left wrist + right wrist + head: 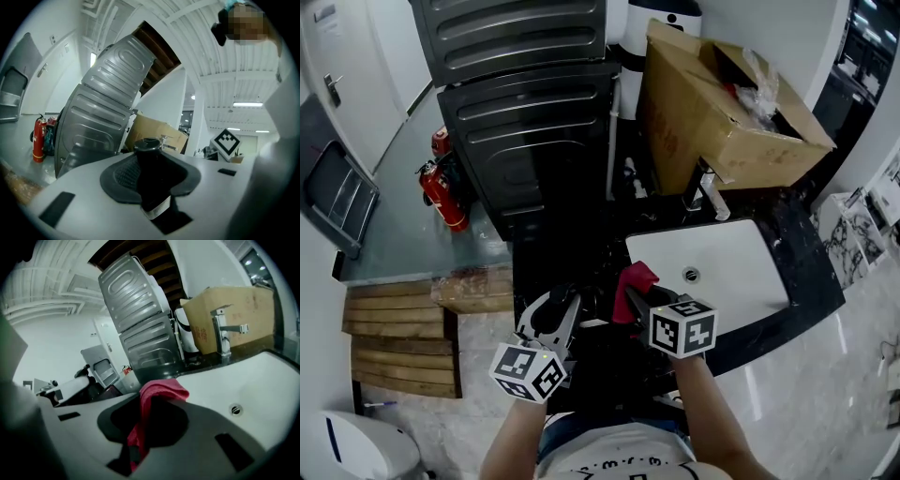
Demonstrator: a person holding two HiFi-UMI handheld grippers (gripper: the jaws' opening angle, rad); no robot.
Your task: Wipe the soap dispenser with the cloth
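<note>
- Black counter (759, 328), front edge: soap dispenser (150, 178) is clamped in left gripper (551, 314).
- Red cloth (157, 392) is pinched in right gripper (636, 298).
- Wiping is judged unstarted; cloth must be pressed onto soap dispenser.

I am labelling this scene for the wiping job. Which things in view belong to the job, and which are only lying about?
Job:
soap dispenser, clamped in the left gripper
red cloth, clamped in the right gripper

Lying about:
sink
tap
cardboard box
fire extinguisher
wooden pallet

The left tongs (151, 183) grip a black soap dispenser (149, 161).
</note>
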